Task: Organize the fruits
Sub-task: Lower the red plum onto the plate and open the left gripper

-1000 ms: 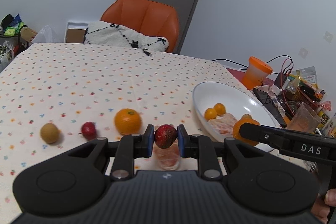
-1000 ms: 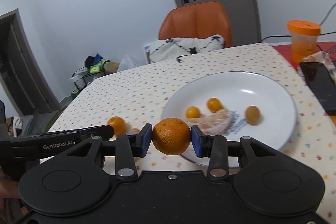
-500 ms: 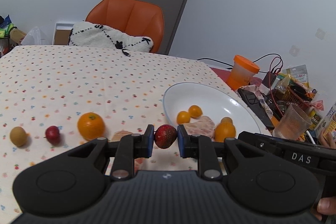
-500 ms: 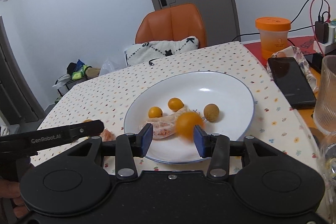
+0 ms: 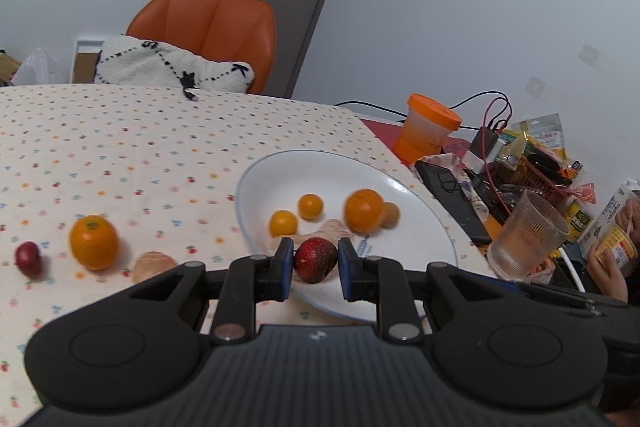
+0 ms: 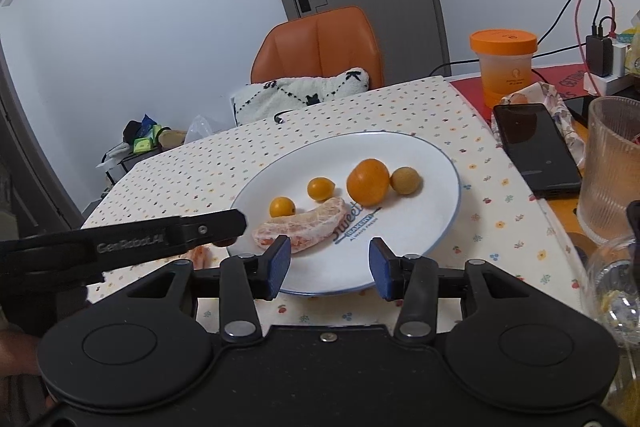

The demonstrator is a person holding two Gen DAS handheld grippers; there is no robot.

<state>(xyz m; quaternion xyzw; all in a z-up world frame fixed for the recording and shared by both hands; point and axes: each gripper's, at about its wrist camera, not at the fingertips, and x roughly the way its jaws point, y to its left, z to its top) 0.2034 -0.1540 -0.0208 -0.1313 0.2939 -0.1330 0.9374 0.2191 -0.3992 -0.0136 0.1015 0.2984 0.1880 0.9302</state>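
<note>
My left gripper (image 5: 314,273) is shut on a dark red strawberry-like fruit (image 5: 315,259), held over the near rim of the white plate (image 5: 260,191). My right gripper (image 6: 330,265) stands open and empty above the plate's (image 6: 424,223) front edge. On the plate lie an orange (image 6: 368,182), a brown longan (image 6: 405,180), two small kumquats (image 6: 321,189) and a peeled citrus segment (image 6: 308,225). Left of the plate, the tablecloth holds another orange (image 5: 94,242), a small red fruit (image 5: 28,259) and a peeled piece (image 5: 154,267).
A ribbed glass (image 6: 612,167), a black phone (image 6: 534,147) and an orange-lidded cup (image 6: 503,67) crowd the table's right side with cables and packets. A person's hand (image 5: 608,263) holds a cup at far right. An orange chair (image 5: 208,31) with a pillow stands behind the table.
My right gripper opened and let go of the orange, which now rests on the plate. My left gripper carried the red fruit rightward to the plate's rim.
</note>
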